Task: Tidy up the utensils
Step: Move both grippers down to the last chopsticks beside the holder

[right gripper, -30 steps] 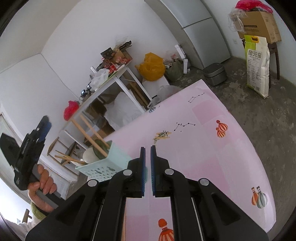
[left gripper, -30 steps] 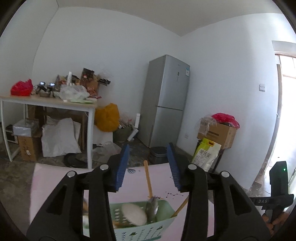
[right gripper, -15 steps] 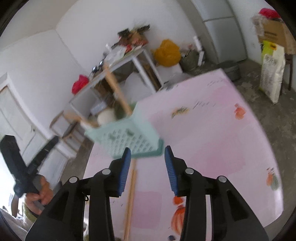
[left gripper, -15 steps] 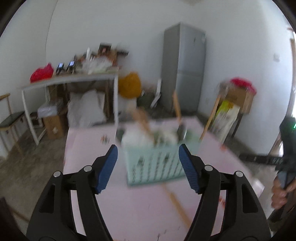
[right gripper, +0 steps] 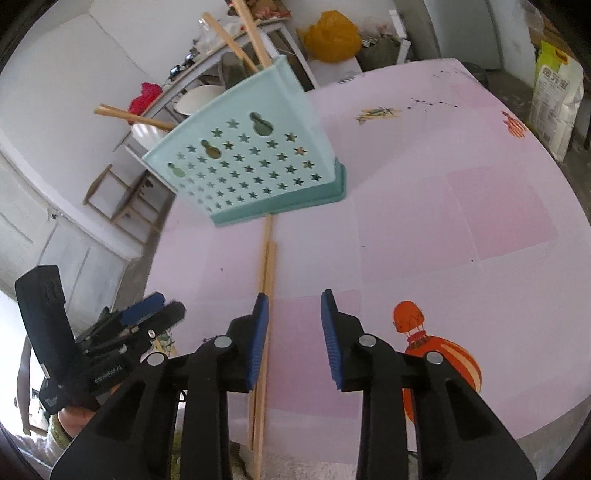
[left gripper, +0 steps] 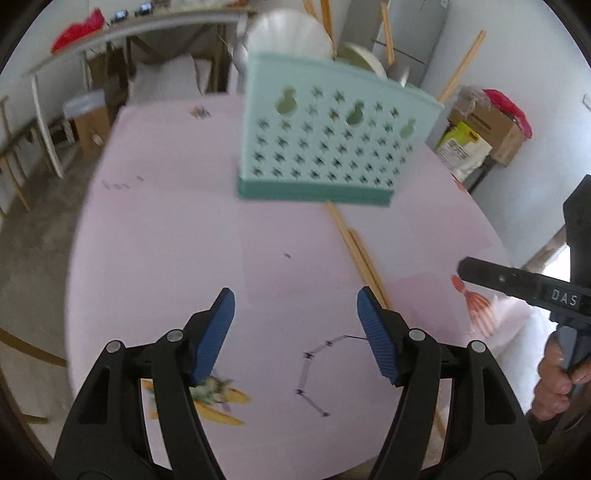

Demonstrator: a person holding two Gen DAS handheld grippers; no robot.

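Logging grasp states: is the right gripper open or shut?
Open: right gripper fingers are spread, empty, above the chopsticks on the table.

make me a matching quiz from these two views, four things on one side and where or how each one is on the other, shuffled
Things:
1. mint green utensil basket
2. pair of wooden chopsticks
3. left hand-held gripper
4. yellow bag

Places or states:
A. lying flat on the pink tablecloth
B. on the floor by the far wall
C. open, holding nothing
D. standing on the table, utensils sticking out

Pairs: 1-D, 2-A, 3-C, 4-B
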